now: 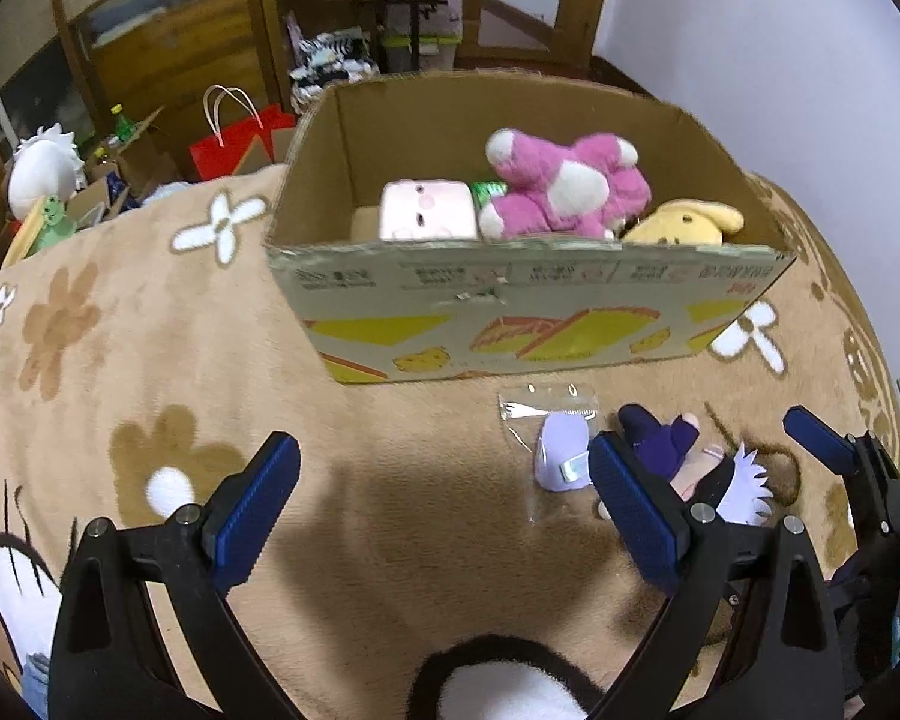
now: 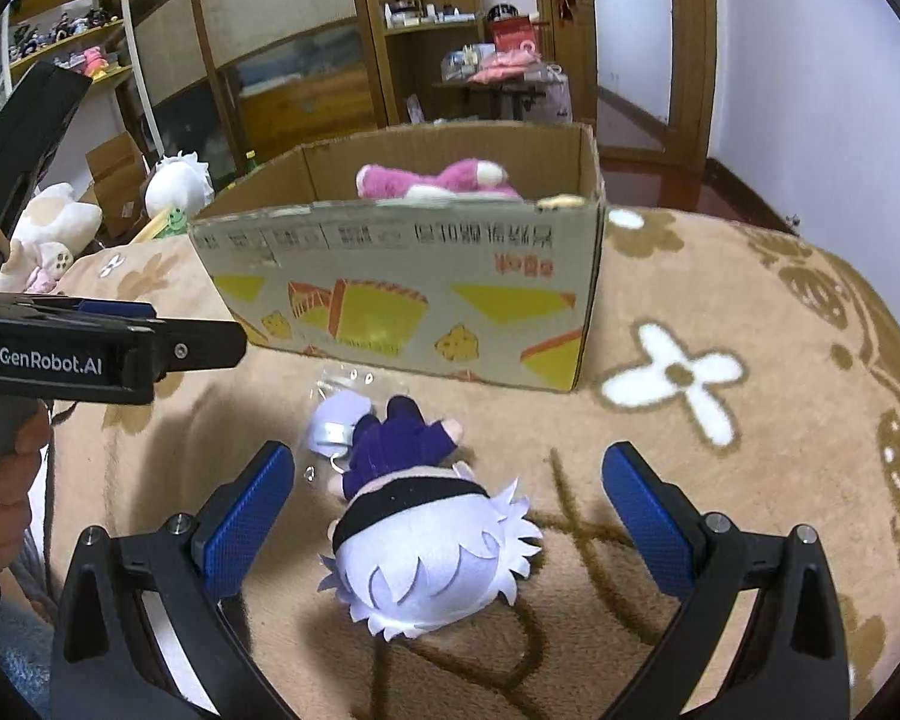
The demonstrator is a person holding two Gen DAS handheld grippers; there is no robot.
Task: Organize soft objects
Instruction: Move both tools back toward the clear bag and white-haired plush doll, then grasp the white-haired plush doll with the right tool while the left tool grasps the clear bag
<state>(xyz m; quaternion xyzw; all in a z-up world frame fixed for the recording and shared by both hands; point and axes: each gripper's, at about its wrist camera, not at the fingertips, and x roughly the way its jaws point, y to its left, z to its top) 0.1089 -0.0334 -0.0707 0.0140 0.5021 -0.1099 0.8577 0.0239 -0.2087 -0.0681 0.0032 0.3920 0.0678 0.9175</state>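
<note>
A small doll (image 2: 432, 558) with spiky pale-lilac hair, a black blindfold and a purple outfit lies face down on the tan flowered blanket (image 2: 750, 360). My right gripper (image 2: 450, 468) is open, its blue pads on either side of the doll and apart from it. The left gripper (image 1: 444, 480) is also open, over bare blanket, with the doll (image 1: 666, 441) just behind its right finger. An open cardboard box (image 1: 528, 252) stands beyond them. It holds a pink bear plush (image 1: 564, 186), a white-pink square plush (image 1: 426, 210) and a yellow plush (image 1: 690, 219).
A clear plastic bag with a lilac piece (image 1: 561, 456) lies beside the doll's feet, in front of the box. A red paper bag (image 1: 234, 144), a white-haired plush (image 1: 42, 168) and more plushes (image 2: 48, 228) sit off the blanket's left edge. Wooden shelves stand behind.
</note>
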